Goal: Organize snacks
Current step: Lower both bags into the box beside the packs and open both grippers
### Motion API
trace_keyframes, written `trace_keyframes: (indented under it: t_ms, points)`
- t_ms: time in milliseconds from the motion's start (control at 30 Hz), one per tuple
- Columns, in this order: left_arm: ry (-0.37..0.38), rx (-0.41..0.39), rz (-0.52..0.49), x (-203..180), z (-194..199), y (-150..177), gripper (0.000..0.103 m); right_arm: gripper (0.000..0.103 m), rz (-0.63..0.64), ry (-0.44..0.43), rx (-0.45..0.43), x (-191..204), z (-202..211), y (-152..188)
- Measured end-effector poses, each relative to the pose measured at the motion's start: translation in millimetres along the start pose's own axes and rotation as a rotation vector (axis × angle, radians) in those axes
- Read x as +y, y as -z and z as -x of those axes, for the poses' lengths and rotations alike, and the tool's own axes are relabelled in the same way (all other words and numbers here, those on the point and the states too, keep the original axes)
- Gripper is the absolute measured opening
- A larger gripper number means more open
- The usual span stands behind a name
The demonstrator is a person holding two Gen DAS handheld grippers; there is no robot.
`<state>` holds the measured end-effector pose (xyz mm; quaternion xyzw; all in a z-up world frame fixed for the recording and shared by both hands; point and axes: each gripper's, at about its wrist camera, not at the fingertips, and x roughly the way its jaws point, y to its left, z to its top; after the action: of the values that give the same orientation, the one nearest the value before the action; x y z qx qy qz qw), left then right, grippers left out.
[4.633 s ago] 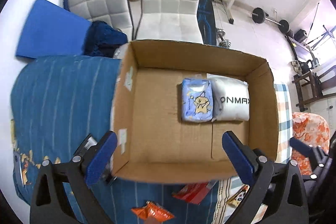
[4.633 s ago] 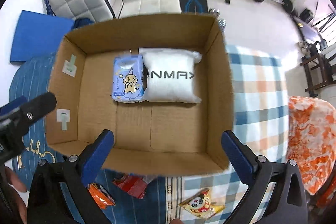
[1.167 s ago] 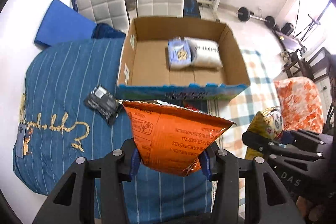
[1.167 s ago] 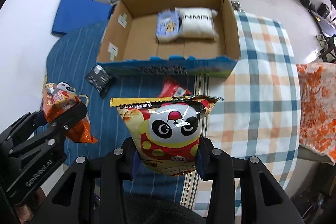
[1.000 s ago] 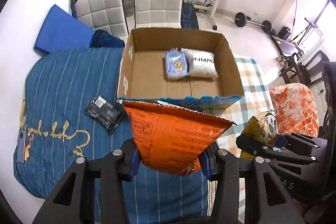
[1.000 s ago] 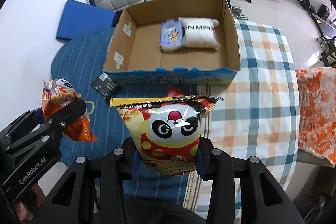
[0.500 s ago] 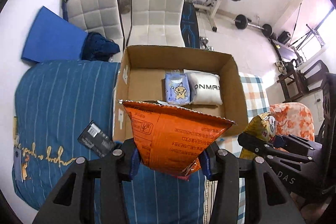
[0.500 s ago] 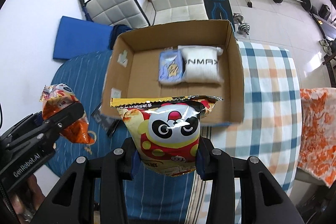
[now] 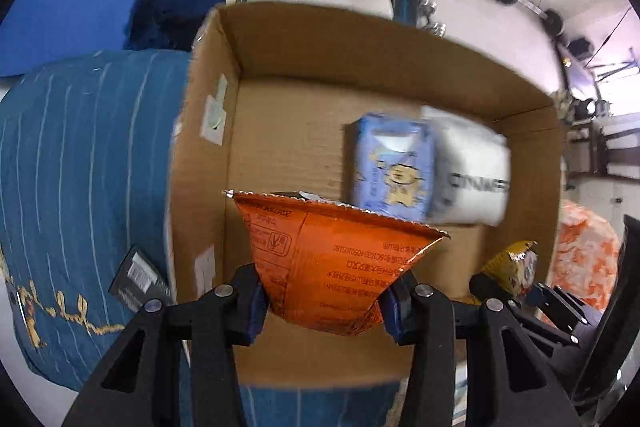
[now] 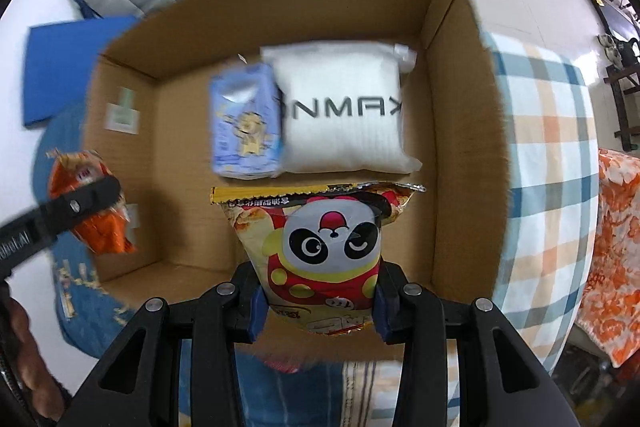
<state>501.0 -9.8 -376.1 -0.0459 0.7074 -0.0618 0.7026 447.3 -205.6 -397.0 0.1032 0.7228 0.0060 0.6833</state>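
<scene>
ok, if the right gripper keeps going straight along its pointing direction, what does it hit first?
Probably bare floor of the brown cardboard box; the right gripper, shut on the yellow panda snack bag, looks aimed just short of the white pouch. Depth unclear.

In the right wrist view, the cardboard box [image 10: 456,131] lies on the bed [image 10: 544,131]. Inside it, the cartoon pouch [image 10: 245,125] sits at 9 o'clock of the lettered packet [image 10: 340,119], touching it. The panda bag [image 10: 326,251] hangs at 6 o'clock of both, over the box floor. The other bag [image 10: 94,211] hangs at 9 o'clock, over the box wall.
</scene>
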Motion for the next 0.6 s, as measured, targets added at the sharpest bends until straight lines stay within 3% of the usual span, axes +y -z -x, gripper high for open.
trace_keyframes:
  t_ms: [300, 600]
  points:
    - [-0.055, 0.166, -0.012, 2.0, -84.8, -31.5, 0.043, 0.043, -0.014, 0.086, 0.112, 0.9, -67.3, -17.2]
    - [-0.034, 0.195, 0.017, 4.9, -107.5, -47.9, 0.043, 0.044, -0.014, 0.132, 0.151, 4.7, -92.1, -27.4]
